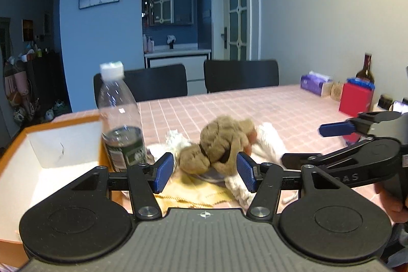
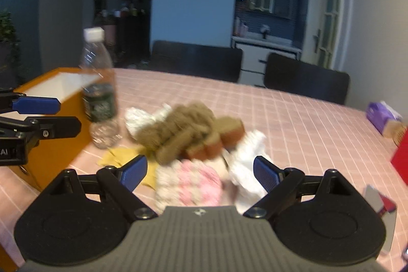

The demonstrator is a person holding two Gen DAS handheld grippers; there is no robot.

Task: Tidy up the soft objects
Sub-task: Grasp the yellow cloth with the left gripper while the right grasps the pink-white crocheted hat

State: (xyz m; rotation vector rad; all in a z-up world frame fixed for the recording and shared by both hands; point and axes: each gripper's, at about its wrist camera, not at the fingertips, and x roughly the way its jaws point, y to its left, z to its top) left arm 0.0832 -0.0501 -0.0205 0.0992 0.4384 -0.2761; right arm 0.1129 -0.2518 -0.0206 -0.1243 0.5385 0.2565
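A brown plush toy (image 1: pixel 219 144) (image 2: pixel 188 129) lies on a heap of soft things on the pink checked tablecloth: white fluffy cloth (image 1: pixel 267 142) (image 2: pixel 247 165), a yellow cloth (image 1: pixel 193 190) (image 2: pixel 122 154) and a pink-and-white knitted piece (image 2: pixel 188 182). My left gripper (image 1: pixel 205 172) is open just in front of the plush toy, nothing between its pads. My right gripper (image 2: pixel 200 173) is open wide over the near edge of the heap, above the knitted piece; it also shows at the right of the left wrist view as the right gripper (image 1: pixel 306 144).
An open orange box (image 1: pixel 51 144) (image 2: pixel 48 119) with a white inside stands left of the heap. A clear water bottle (image 1: pixel 119 124) (image 2: pixel 99 93) stands between box and heap. A tissue box (image 1: pixel 316 84), a red box (image 1: pixel 355 98) and a dark bottle (image 1: pixel 366 70) sit far right. Two dark chairs stand behind the table.
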